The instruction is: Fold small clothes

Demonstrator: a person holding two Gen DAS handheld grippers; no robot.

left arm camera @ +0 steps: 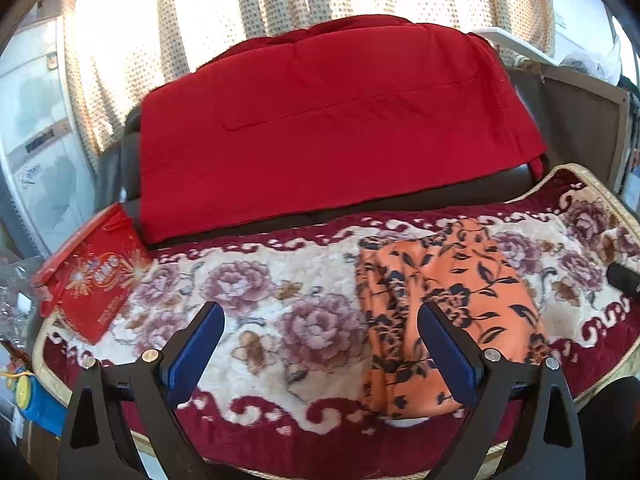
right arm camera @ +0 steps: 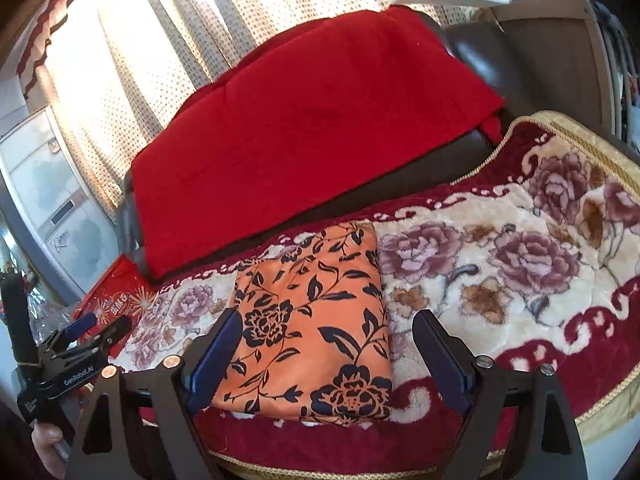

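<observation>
Plush floral blanket [right arm camera: 520, 280] underfoot, both grippers hovered wide and empty, the right gripper [right arm camera: 326, 354] nearer, straddling the folded orange garment [right arm camera: 308, 320], whose long axis ran straight away toward the red cushion [right arm camera: 312, 128], left gripper [left arm camera: 320, 348] just beside.

Orange cloth [right arm camera: 316, 320] with black flowers lies on a cream-and-maroon rose-patterned blanket [right arm camera: 500, 264].
</observation>
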